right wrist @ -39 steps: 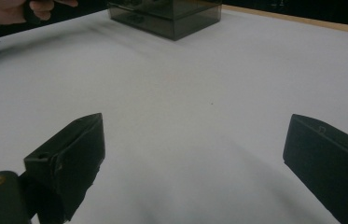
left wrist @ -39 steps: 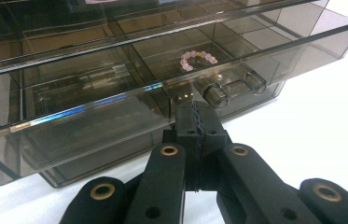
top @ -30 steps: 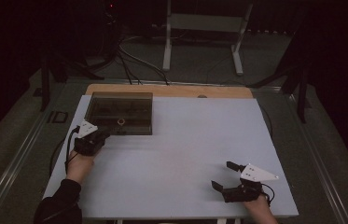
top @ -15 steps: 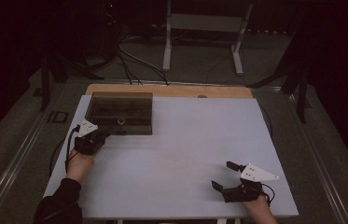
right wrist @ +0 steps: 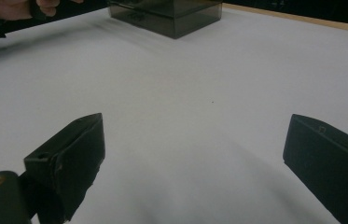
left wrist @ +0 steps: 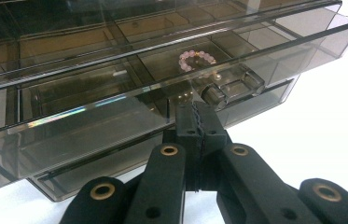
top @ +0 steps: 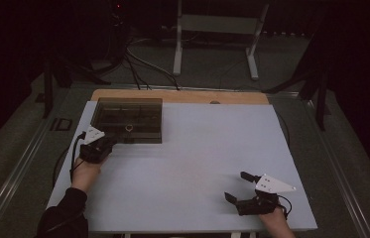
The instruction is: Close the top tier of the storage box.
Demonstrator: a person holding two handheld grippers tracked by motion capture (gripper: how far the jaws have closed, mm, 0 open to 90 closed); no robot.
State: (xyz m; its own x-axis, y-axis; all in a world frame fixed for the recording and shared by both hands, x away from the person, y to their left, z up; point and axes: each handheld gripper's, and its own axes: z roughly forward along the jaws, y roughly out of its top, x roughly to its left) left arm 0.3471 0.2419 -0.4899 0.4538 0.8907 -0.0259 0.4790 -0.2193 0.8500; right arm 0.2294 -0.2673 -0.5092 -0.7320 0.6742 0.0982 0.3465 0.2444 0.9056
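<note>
Smoky plastic drawer box [top: 129,119] sits far left on the tabletop [top: 197,163]; nothing has moved.
Left gripper [left wrist: 197,122] stays closed just under the drawer knob [left wrist: 227,88]; right gripper [top: 236,185] waits open, so the pull seems paused.

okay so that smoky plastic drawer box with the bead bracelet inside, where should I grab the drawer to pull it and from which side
Grip the small clear knob at the middle of the drawer front, coming level from the box's front, where the left gripper sits shut just below it. The knob juts out from a flat, smooth panel, so it looks like the only graspable part. The bracelet lies behind it.
</note>
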